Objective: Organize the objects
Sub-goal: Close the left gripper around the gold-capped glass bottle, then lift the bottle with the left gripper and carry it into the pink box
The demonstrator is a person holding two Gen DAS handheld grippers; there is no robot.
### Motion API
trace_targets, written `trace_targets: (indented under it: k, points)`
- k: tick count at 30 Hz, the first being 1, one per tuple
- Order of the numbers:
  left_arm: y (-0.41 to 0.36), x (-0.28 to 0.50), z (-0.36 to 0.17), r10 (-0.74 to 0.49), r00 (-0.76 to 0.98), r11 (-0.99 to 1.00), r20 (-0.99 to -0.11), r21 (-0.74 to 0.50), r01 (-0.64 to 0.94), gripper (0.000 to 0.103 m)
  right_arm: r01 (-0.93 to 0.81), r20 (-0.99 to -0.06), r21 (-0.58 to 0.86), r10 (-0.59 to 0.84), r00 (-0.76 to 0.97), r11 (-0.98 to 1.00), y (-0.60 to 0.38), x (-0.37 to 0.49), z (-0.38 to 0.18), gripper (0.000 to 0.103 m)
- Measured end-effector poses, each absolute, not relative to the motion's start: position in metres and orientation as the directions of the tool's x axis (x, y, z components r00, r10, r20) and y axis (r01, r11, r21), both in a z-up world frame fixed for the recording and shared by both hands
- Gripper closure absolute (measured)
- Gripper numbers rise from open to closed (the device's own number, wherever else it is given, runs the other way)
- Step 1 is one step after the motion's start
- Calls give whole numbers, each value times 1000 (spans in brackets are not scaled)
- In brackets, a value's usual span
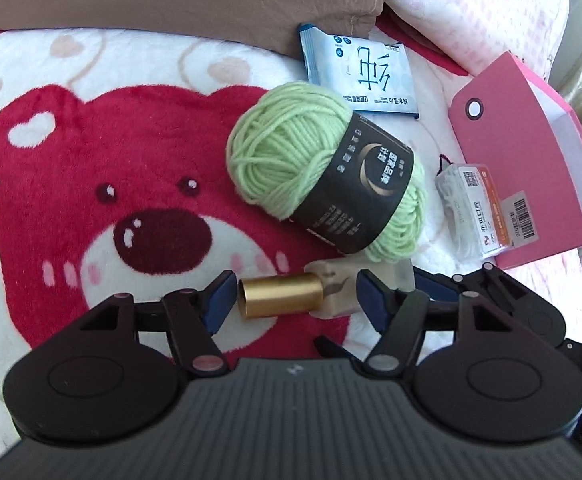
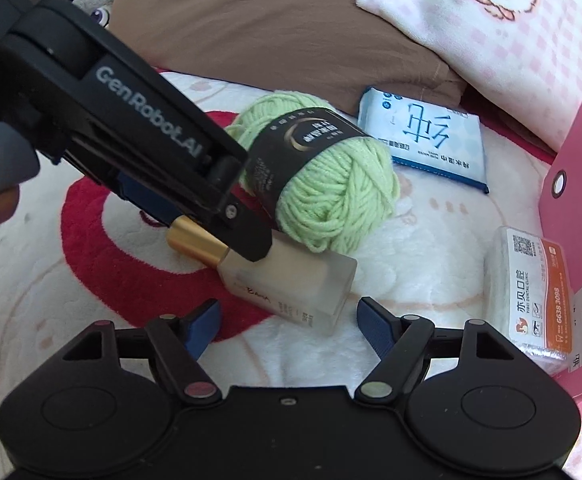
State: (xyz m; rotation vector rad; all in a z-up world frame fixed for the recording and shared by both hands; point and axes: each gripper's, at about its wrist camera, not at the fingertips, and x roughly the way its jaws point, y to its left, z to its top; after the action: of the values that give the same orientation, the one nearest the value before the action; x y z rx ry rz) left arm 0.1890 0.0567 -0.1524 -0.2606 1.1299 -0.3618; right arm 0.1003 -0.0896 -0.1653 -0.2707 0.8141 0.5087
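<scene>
Fuzzy plush blanket (image 1: pixel 91 184), soft green yarn (image 1: pixel 287 152) with glossy black paper band, frosted bottle (image 2: pixel 291 284) with shiny gold metal cap (image 1: pixel 279 295), matt pink card box (image 1: pixel 531 152).

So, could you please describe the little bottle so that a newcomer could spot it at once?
Find the red bear blanket, then the green yarn ball lying on it. Just in front of the yarn lies the frosted bottle, on its side, the only thing with a gold cap.
</scene>
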Motion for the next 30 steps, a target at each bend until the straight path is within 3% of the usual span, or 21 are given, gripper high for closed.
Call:
trace_targets:
  k: [5,6,7,12,18,20,22,25,28,30]
  points:
    - [59,187,-159,-424,415,898,-805,-433,76,35,-505,-738,-14,332,587,863,-83,104,-172,21]
    - [58,185,-158,-417,422,900,-805,-430,68,34,-515,-744,-35,322,585,856,-81,104,-171,25]
    - [57,182,-157,-413,424,901,-806,-430,58,35,-519,-748,-39,319,581,854,-82,105,-168,35]
    - [52,169,-159,-429,387,889,-817,-458,17,35,-550,-746,-50,335,575,833,-92,96,-163,42]
    - [45,154,-163,-449,347,869,-824,-493,-46,35,-569,-757,-70,328,566,820,-104,75,-159,41]
    - [44,153,-167,-434,360,866,-826,-493,-87,34,-570,-747,-76,332,576,818,-104,73,-162,38]
    - [44,152,-168,-427,371,861,-825,-496,-111,33,-556,-727,-65,342,595,828,-103,73,-167,27]
    - [45,149,-168,-422,382,862,-822,-495,-111,33,-540,-709,-29,364,604,841,-103,80,-174,24]
    - [46,148,-168,-423,390,856,-818,-502,-123,33,-553,-699,-42,371,612,832,-101,83,-177,24]
    - [46,147,-167,-422,402,857,-813,-502,-116,34,-547,-697,-34,372,613,836,-104,83,-175,30]
